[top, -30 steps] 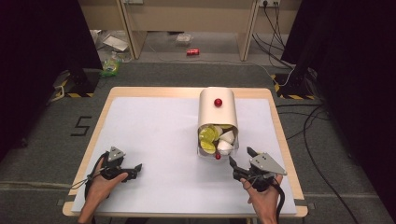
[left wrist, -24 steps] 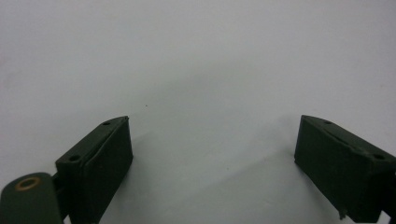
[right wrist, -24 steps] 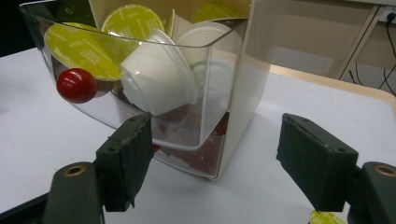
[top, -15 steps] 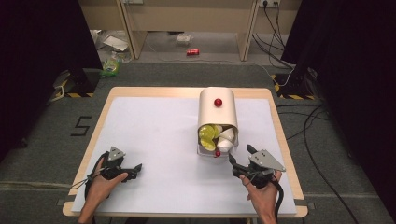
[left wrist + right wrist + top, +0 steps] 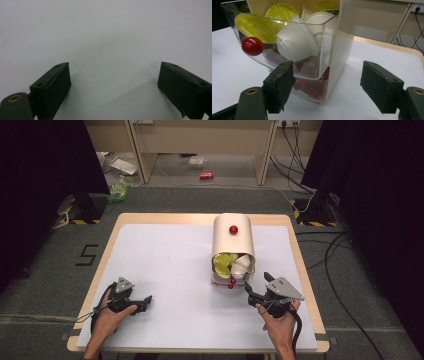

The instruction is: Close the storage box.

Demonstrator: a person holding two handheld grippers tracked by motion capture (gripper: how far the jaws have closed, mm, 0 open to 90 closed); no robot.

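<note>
Drawer (image 5: 287, 50) pulled farther out, capsule-filled

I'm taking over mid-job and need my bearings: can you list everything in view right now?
table: one, white top with wooden edge, centre.
capsule dispenser: one, cream with a red knob on top, right of table centre.
clear drawer: one, transparent with a red knob, pulled open toward the right gripper.
capsules: several, yellow-green foil and white, heaped in the drawer.
red can: one, on the floor beyond the table.
left gripper: open, near-left on the table.
right gripper: open, fingers just before the drawer.
</note>
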